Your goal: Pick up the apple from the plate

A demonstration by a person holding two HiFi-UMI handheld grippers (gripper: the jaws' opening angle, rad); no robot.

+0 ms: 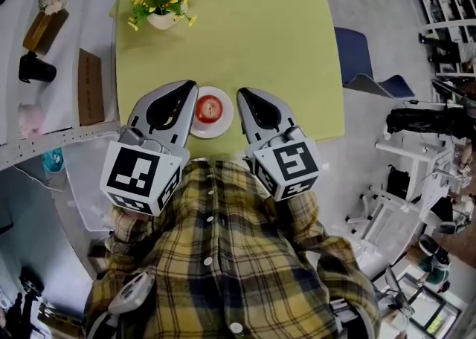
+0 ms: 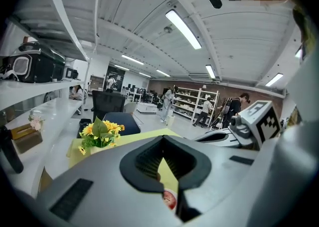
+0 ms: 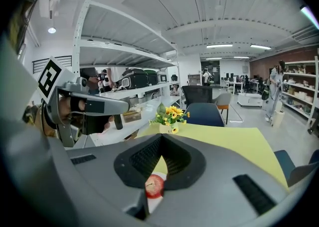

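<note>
Shining bright and even from ceiling strip lights above the fingers; bending and darkening toward the fisheye edges.
</note>
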